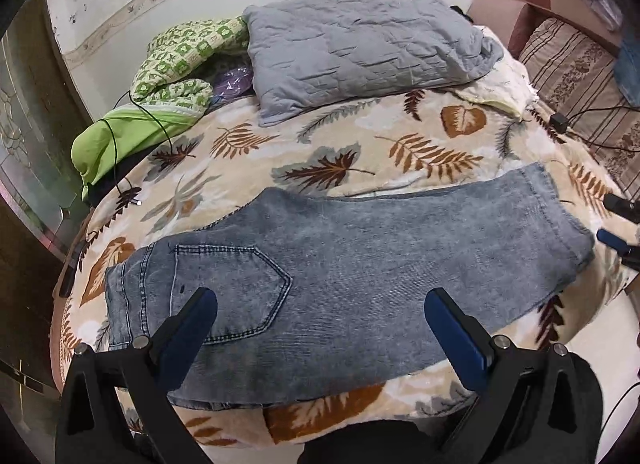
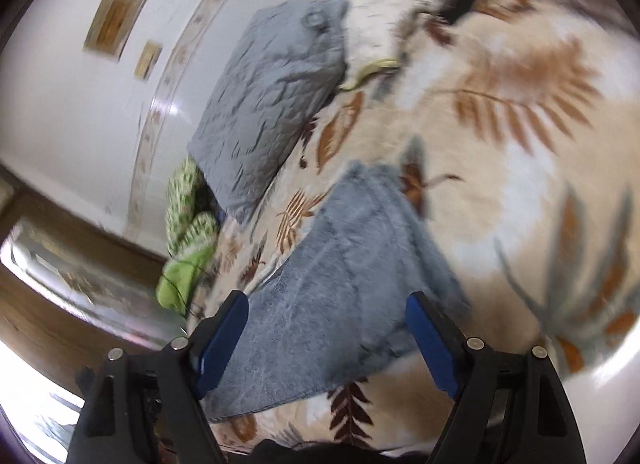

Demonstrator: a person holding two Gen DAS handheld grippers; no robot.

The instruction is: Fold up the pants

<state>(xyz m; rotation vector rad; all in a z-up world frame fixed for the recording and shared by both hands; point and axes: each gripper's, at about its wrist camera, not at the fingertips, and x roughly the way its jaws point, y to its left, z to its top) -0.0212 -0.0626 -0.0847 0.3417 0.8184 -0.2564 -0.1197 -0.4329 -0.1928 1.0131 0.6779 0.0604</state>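
Note:
Blue-grey washed jeans (image 1: 360, 264) lie flat across a leaf-patterned bed blanket (image 1: 360, 144), legs stacked, with the waist and a back pocket (image 1: 240, 284) at the left and the hems at the right. My left gripper (image 1: 320, 296) hovers open over the pocket and seat area with nothing pinched. In the blurred right wrist view the jeans (image 2: 340, 284) run away from the camera, and my right gripper (image 2: 327, 298) stands open above their near end, its blue pads apart from the cloth. In the left wrist view the right gripper (image 1: 612, 220) shows just beyond the hems.
A grey quilted pillow (image 1: 360, 48) and a green patterned blanket (image 1: 176, 60) lie at the far side by the wall. A black cable (image 1: 116, 136) crosses the green cloth. A striped sofa cushion (image 1: 580, 76) and a black charger (image 1: 558, 122) sit at the right. The bed edge runs just below the jeans.

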